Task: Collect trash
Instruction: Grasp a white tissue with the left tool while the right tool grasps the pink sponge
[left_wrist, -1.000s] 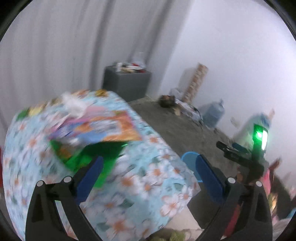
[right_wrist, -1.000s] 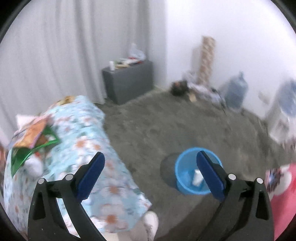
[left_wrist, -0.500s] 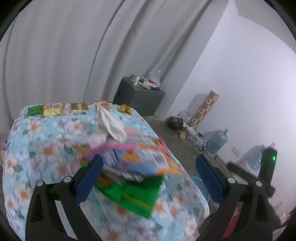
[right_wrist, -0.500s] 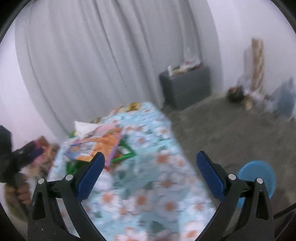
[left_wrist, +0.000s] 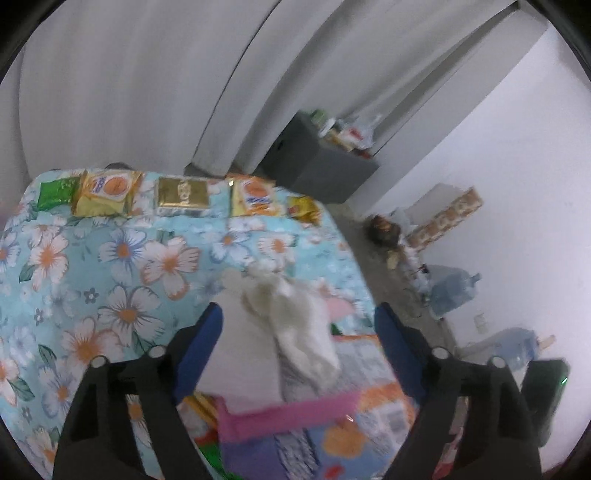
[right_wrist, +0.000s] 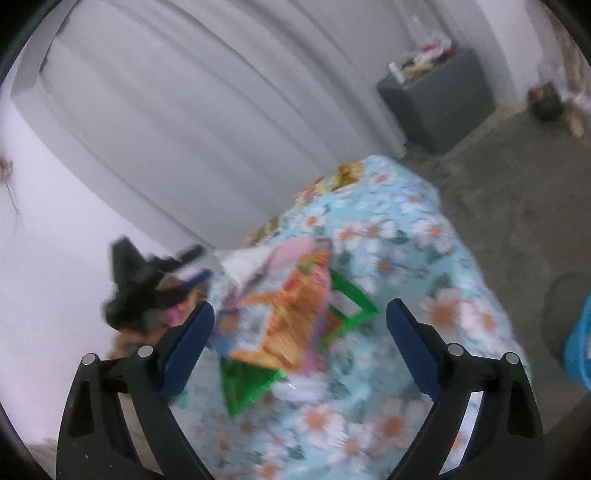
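Note:
A pile of trash lies on the floral tablecloth (left_wrist: 110, 266): a crumpled white tissue (left_wrist: 291, 317) on a white sheet (left_wrist: 243, 369), pink paper (left_wrist: 288, 417), an orange and blue wrapper (left_wrist: 369, 435). My left gripper (left_wrist: 299, 350) is open, just above and around the tissue. In the right wrist view the same pile shows as an orange wrapper (right_wrist: 291, 325) and green wrapper (right_wrist: 251, 384). My right gripper (right_wrist: 299, 350) is open above it. The left gripper (right_wrist: 147, 284) shows at the pile's left.
Several snack packets (left_wrist: 107, 194) line the table's far edge. A blue basin (right_wrist: 578, 347) stands on the grey floor at right. A grey cabinet (left_wrist: 317, 166) stands by the curtain. Water bottles (left_wrist: 454, 291) sit along the white wall.
Both grippers swung from the floor and basin towards the table. The left gripper moved in over the tissue pile. The right gripper came over the wrappers.

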